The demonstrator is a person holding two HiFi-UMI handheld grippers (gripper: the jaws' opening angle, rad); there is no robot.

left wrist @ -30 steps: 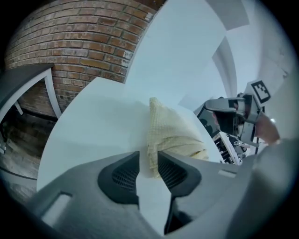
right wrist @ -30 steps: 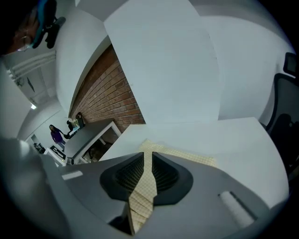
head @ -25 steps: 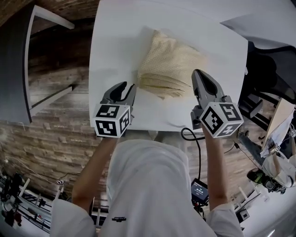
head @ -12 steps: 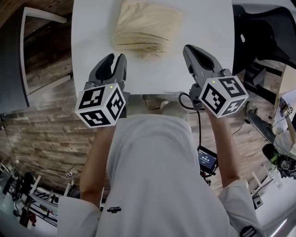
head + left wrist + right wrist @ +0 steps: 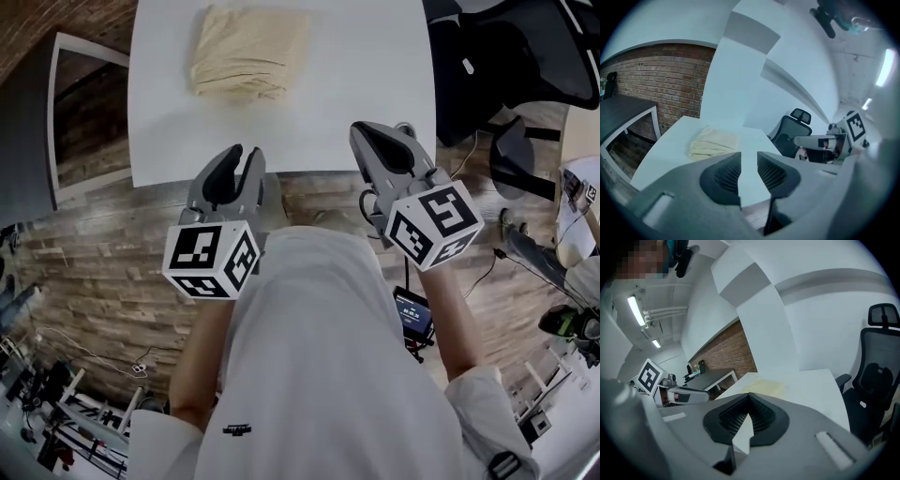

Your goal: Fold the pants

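Observation:
The cream pants (image 5: 248,64) lie folded into a thick stack on the white table (image 5: 375,84), toward its far left. Both grippers are held off the table's near edge, over the wooden floor, close to the person's body. My left gripper (image 5: 242,157) has a narrow gap between its jaws, which are closing with nothing between them. My right gripper (image 5: 371,137) is shut and empty. In the left gripper view the pants (image 5: 712,143) lie well beyond the pads (image 5: 727,174). In the right gripper view the pants (image 5: 765,387) show far past the closed gripper (image 5: 749,411).
A black office chair (image 5: 506,56) stands at the table's right side. A dark desk (image 5: 56,112) stands to the left of the table. A cable and a small screen device (image 5: 412,314) hang near the person's right side. A brick wall (image 5: 661,79) is behind.
Both grippers have drawn back from the pants, off the table's near edge, and risen toward the body. The folded pants stay lying on the table.

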